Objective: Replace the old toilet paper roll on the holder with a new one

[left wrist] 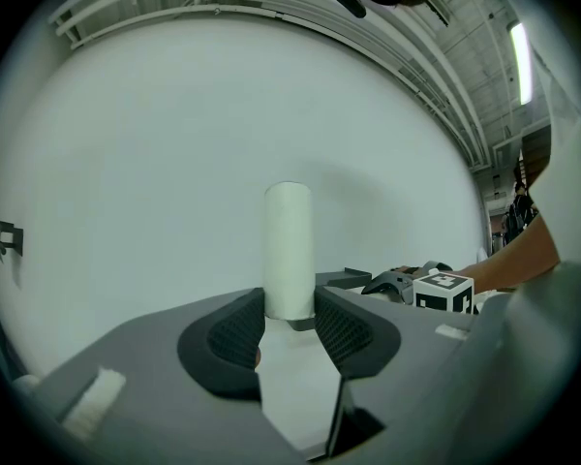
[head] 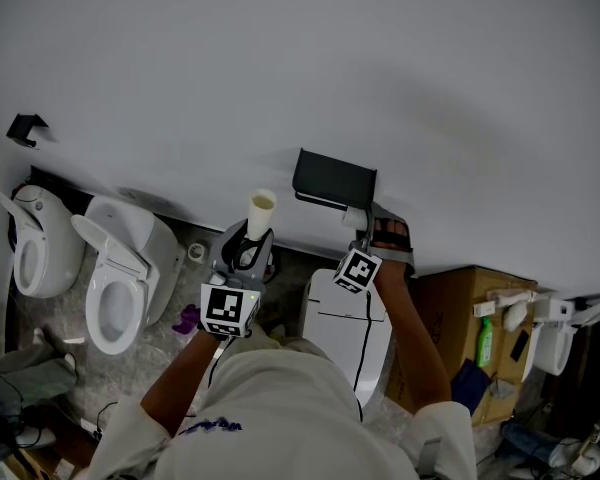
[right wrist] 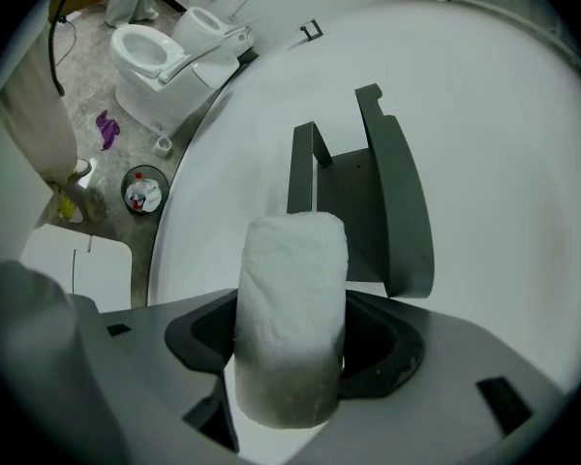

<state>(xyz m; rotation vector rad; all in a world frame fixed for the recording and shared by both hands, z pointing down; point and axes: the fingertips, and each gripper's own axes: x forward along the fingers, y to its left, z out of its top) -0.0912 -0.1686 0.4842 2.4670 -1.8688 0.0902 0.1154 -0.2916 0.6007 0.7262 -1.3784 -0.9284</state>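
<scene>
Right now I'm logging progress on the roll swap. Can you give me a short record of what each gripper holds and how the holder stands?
left gripper: shut on the empty cardboard tube, held upright, off to the side of the holder
right gripper: shut on the new paper roll, aimed at the holder
holder: dark, fixed to the white wall, cover flap raised, no roll seen in it
progress: old tube is off; new roll not yet mounted
</scene>
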